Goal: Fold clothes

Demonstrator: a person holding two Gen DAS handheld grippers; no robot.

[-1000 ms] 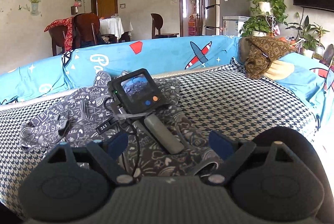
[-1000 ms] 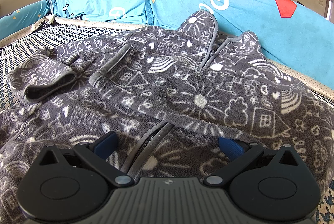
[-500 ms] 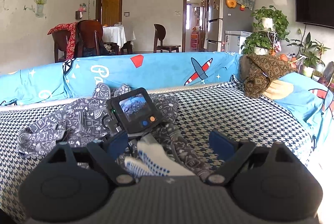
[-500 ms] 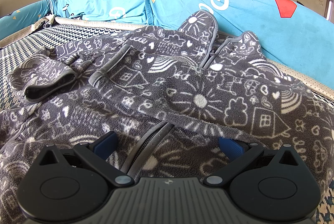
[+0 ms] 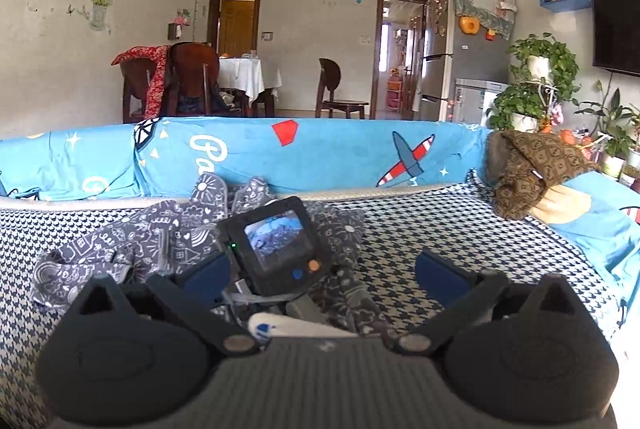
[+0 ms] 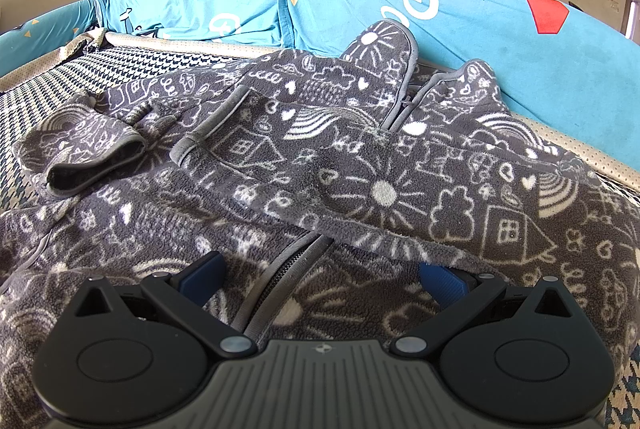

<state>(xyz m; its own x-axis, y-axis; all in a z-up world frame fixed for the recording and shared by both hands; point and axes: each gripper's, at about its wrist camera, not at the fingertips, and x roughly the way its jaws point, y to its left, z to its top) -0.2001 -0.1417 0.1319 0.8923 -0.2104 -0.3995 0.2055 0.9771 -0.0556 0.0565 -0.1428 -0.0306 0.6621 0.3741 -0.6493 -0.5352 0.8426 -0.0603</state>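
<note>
A grey fleece hooded jacket (image 6: 360, 169) with white doodles lies spread on the sofa seat, hood against the backrest and one sleeve folded across the zip (image 6: 280, 281). My right gripper (image 6: 322, 281) rests low over its front, open, with the zip running between the fingers. The right blue pad (image 6: 442, 283) sits at the edge of the folded sleeve. My left gripper (image 5: 322, 275) hovers further back above the seat, its jaws opening with nothing held between them. Past it lie the jacket (image 5: 160, 241), the right unit's small screen (image 5: 276, 245) and a gloved hand (image 5: 288, 327).
The seat has a black-and-white houndstooth cover (image 5: 440, 229), and a blue printed cover (image 5: 320, 153) drapes the backrest. A brown patterned cloth (image 5: 528, 173) hangs over the right armrest. Potted plants (image 5: 536, 81) stand beyond it. Dining chairs (image 5: 188, 81) stand behind the sofa.
The left gripper has risen and drawn back from the jacket, and its jaws stand wider. A gloved hand came into its view. The right gripper and the jacket have not moved.
</note>
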